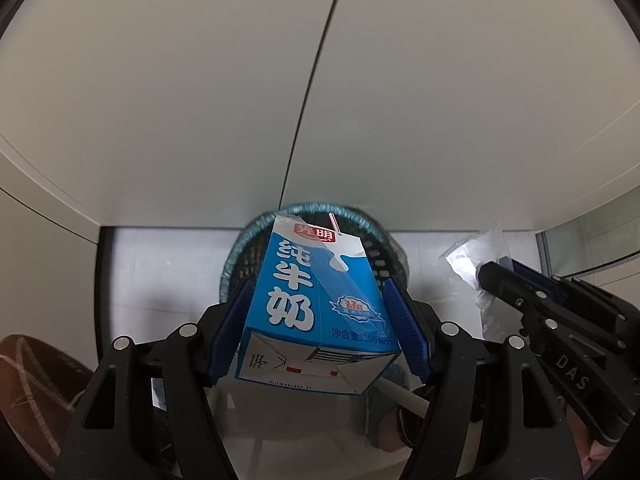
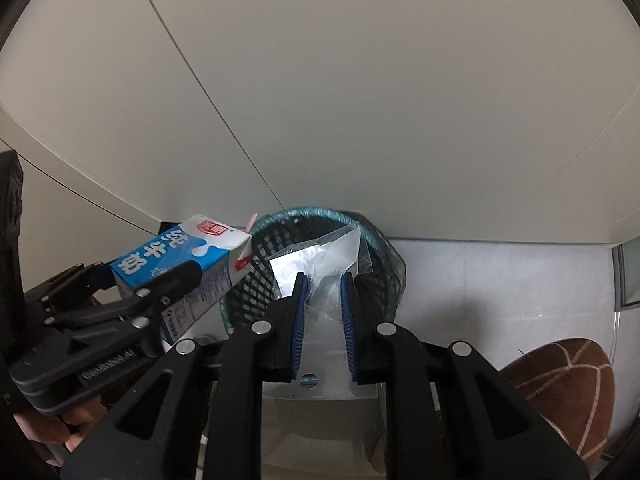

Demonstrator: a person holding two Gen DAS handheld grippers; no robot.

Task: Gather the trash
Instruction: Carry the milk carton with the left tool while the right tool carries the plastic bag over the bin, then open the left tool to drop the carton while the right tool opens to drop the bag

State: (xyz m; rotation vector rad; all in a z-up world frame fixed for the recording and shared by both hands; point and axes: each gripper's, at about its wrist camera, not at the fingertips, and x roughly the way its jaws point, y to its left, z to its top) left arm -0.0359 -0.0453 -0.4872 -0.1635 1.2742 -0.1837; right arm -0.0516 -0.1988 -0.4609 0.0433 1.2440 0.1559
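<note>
We see one blue-and-white milk carton (image 1: 316,300) clamped in our left gripper (image 1: 320,320), one crinkled clear plastic wrapper (image 2: 320,276) pinched in our right gripper (image 2: 324,300), and one dark mesh wastebasket (image 2: 264,280) half hidden behind both.

Blue-and-white printed paperboard milk carton (image 1: 312,300), smooth with a slight sheen; clear crinkled plastic wrapper (image 2: 324,268), glossy and reflective; dark teal plastic mesh waste basket (image 2: 256,280), lined with thin film; ribbed blue rubbery gripper pads (image 2: 298,320) on matt black plastic fingers; floor (image 2: 500,280) pale, smooth.
</note>
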